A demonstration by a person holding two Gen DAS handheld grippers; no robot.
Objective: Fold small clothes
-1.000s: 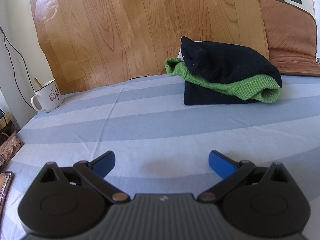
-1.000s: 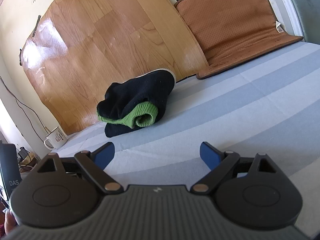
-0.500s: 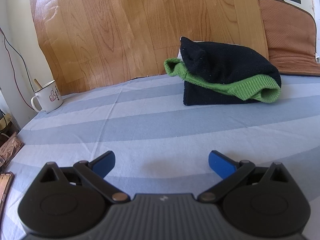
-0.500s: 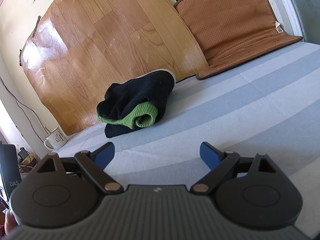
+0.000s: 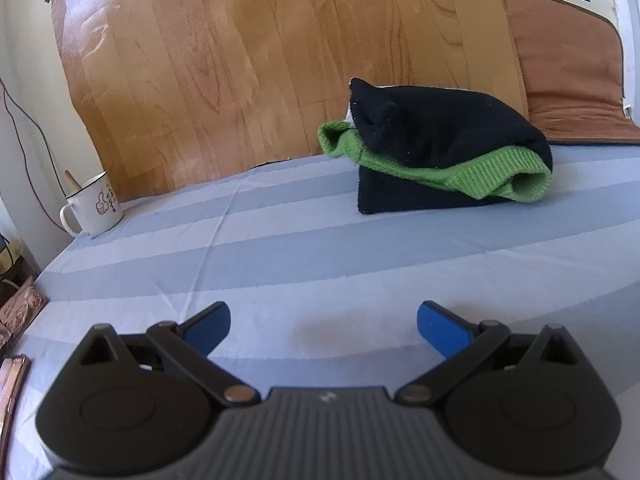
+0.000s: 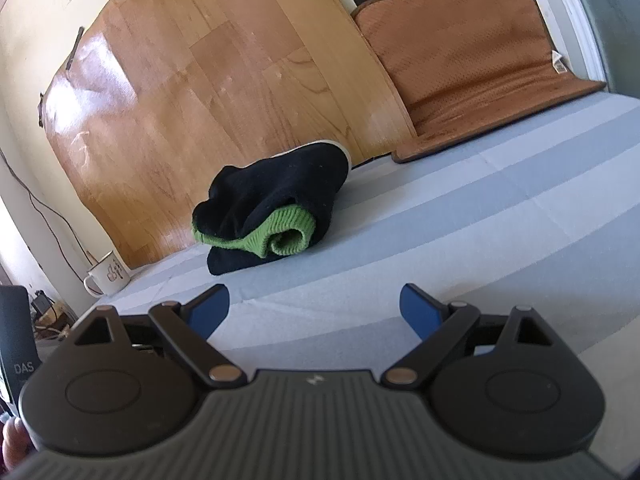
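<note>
The folded sweater [image 5: 448, 148], black with green cuffs, lies at the upper right of the left view, on the striped tabletop [image 5: 280, 248] before a wood panel [image 5: 240, 60]. A mug [image 5: 94, 208] stands at left. The left gripper [image 5: 323, 322] and right gripper [image 6: 314, 307] both have fingers spread wide, holding nothing, well apart from the sweater.

Beyond the jaws, folded garment [image 5: 440, 144] layers hide inner folds; left, mug [image 5: 94, 208] print unreadable, contents unseen.
</note>
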